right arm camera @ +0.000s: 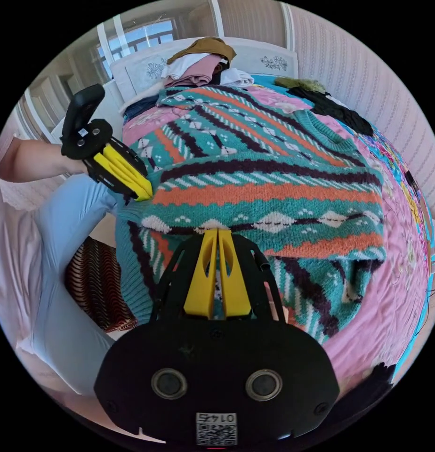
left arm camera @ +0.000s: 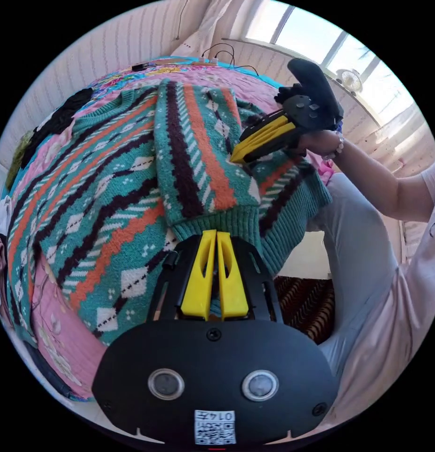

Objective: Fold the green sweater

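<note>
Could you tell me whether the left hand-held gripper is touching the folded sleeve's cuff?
Touching. In the left gripper view, the left hand-held gripper has its yellow jaws closed together with their tips pressed on the ribbed cuff of the green sweater.

A bed (right arm camera: 396, 301) with a pink flowered cover carries the green sweater (right arm camera: 255, 141), spread flat. Near the headboard lies a pile of clothes (right arm camera: 198, 63); a black garment (right arm camera: 340, 110) lies beside the wall.
</note>
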